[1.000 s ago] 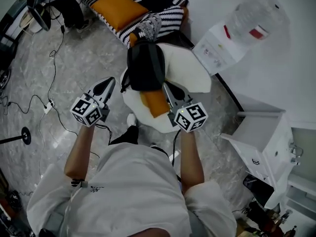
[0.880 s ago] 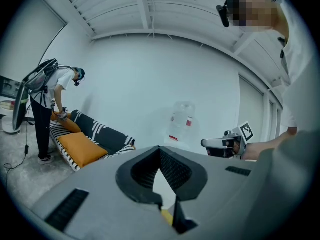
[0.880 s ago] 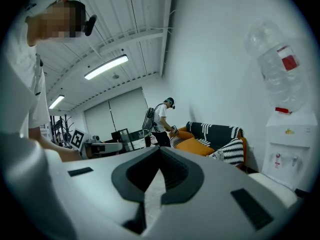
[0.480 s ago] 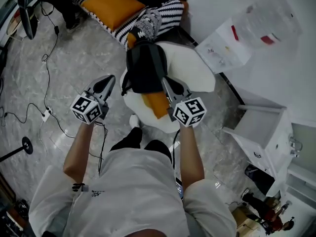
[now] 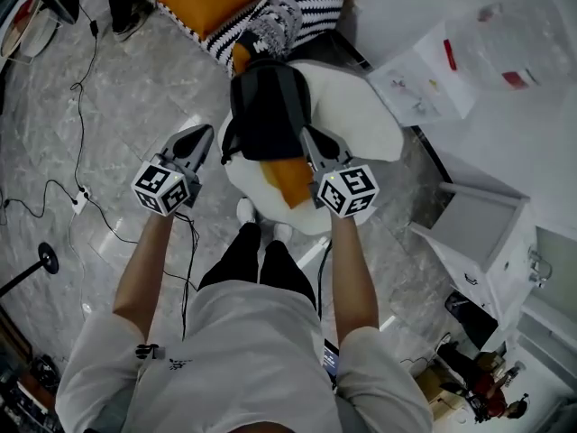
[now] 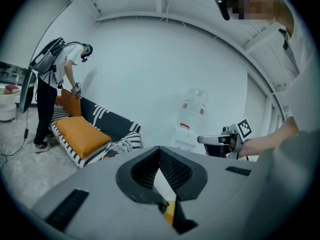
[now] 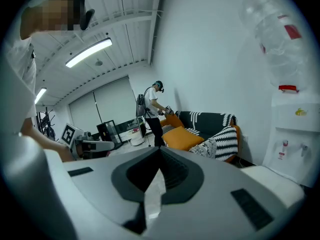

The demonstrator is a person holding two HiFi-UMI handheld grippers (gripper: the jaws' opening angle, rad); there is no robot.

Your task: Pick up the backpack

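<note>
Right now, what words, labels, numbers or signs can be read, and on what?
No text is readable.
Water bottle's red label: blurred.
Dispenser's stickers: too small.
Shirt print: too small.
Marker cubes: patterns only, no letters.

You have open floor (image 5: 135, 106) left of the backpack (image 5: 269, 115). The sofa (image 5: 306, 7) crowds behind it, and the water dispenser (image 5: 424, 79) stands to its right.

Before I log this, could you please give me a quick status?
Left gripper and right gripper shut, empty. Backpack on white chair, not yet gripped. Nothing seen in the way.
</note>
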